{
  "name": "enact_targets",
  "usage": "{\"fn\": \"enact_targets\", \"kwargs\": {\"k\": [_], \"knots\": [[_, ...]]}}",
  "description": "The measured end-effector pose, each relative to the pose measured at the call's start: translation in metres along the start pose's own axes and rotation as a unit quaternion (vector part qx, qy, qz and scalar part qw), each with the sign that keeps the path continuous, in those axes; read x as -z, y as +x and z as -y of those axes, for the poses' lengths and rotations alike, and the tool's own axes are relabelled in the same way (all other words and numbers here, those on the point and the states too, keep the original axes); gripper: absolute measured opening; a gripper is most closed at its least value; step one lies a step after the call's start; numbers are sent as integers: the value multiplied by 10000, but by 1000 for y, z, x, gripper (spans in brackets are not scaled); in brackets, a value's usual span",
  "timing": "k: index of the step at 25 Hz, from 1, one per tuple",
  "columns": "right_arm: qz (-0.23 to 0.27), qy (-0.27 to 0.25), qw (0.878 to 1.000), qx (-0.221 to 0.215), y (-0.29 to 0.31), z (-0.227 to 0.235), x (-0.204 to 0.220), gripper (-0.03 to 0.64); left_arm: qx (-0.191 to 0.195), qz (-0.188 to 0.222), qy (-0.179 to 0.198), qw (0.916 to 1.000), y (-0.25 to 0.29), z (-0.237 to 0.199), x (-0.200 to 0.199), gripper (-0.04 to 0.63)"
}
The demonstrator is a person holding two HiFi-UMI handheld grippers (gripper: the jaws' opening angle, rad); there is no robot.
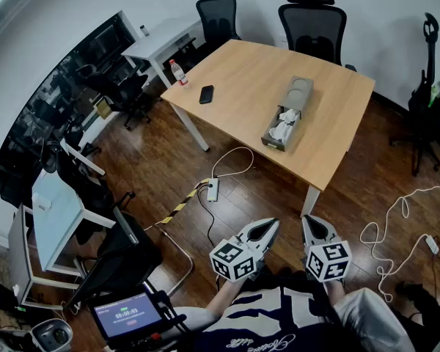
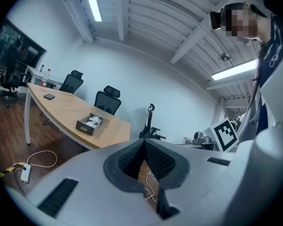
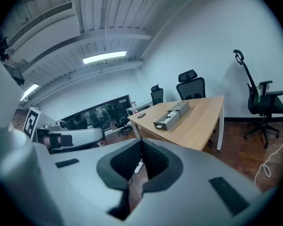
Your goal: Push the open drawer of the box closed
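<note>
On the table [image 1: 242,68], well apart from both grippers, lies the box [image 1: 302,92]. Its drawer [image 1: 279,135] stands pulled out toward the table's near edge, with white stuff [image 1: 284,122] inside. A phone [image 1: 206,94] and a bottle [image 1: 177,72] sit near the table's far left corner. The left gripper [image 1: 270,227] and right gripper [image 1: 311,221] hang low, close to the person's body, side by side over the floor [image 1: 154,167] and pointing toward the table. Each has its jaws brought together at the tips, with nothing between them.
</note>
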State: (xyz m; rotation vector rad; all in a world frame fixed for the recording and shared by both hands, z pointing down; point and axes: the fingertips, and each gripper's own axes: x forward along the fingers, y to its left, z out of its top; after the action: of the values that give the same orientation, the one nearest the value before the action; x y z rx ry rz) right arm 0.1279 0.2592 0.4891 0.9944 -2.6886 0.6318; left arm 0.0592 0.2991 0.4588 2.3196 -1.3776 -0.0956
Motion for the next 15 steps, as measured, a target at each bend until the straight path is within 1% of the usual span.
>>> {"fn": "enact_targets", "kwargs": {"k": [5,8,12,15], "knots": [[-73,52,10000,6,7,8,6,-2,-16,-41,-64,10000,3,-3,6,2],[-149,111,9998,-28,13,10,9,-2,-124,-20,-141,9998,0,-9,7,2],[-258,162,9995,-73,29,10,12,-2,-355,28,-335,9988,-2,-37,6,2],[-334,188,9993,2,41,20,12,-2,-378,18,-472,9982,9,-55,5,2]]}}
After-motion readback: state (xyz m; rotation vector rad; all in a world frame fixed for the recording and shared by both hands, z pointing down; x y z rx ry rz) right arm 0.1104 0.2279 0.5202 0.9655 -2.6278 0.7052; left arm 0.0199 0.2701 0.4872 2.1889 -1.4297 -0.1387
